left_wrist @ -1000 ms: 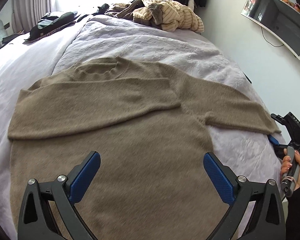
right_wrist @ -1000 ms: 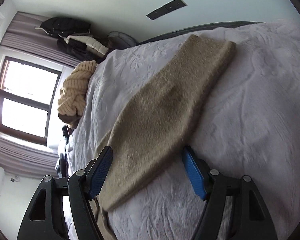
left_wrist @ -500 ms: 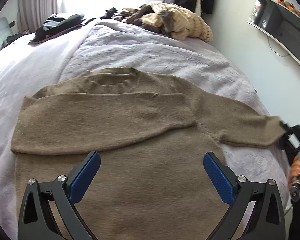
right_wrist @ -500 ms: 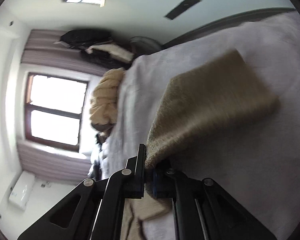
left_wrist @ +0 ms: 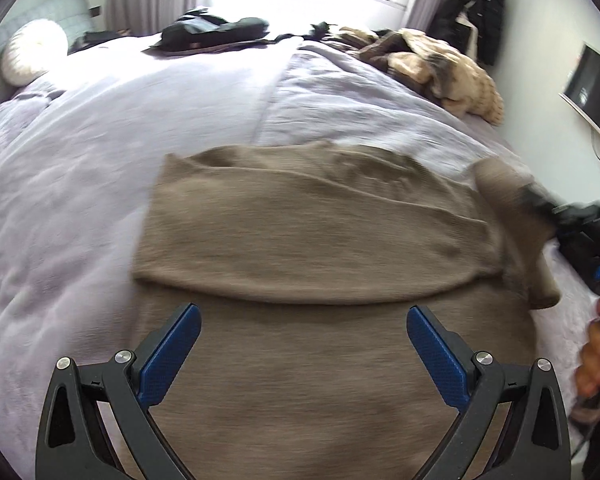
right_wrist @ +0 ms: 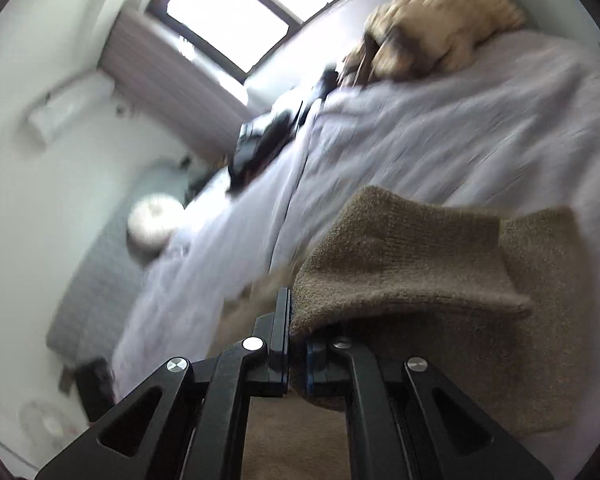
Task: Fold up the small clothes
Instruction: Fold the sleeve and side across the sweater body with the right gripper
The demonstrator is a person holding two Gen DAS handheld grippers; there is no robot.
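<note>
The tan knitted sweater (left_wrist: 324, 360) lies flat mid-bed on the pale quilted bed (left_wrist: 100, 200), one sleeve folded across. The right gripper (right_wrist: 298, 354), jaws clamped on the other sleeve's cuff (right_wrist: 412, 276), holds it above the bed's right edge; the fold runs leftward across the chest. The left gripper (left_wrist: 304, 344) hovers wide open, empty.

Bed with clothes spread on it

A pale lilac bedspread (left_wrist: 100, 184) covers the bed. A brown sweater (left_wrist: 300, 240) lies flat on the near part; dark clothes (left_wrist: 216, 32) and a heap of cream and brown knitwear (left_wrist: 440, 68) lie at the far edge, with a white round cushion (left_wrist: 32, 52) far left.
</note>
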